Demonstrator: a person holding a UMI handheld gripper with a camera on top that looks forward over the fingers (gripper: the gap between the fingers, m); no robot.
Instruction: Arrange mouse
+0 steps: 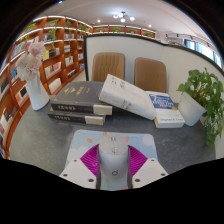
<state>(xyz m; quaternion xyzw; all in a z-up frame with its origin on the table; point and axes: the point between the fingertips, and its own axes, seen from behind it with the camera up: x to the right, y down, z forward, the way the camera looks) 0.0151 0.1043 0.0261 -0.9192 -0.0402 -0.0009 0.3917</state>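
A white computer mouse [113,156] sits between my two fingers, its nose pointing ahead toward the table. The magenta pads [92,158] press against both of its sides, so my gripper [113,165] is shut on the mouse. It is held above the dark grey table [50,145]; its underside is hidden.
Beyond the fingers a stack of dark books [79,101] lies on the left, with a white box [133,97] leaning against it and a smaller box [166,118] beside it. A white vase with flowers [36,82] stands at the left, a green plant [207,97] at the right. Two chairs [128,70] and bookshelves stand behind.
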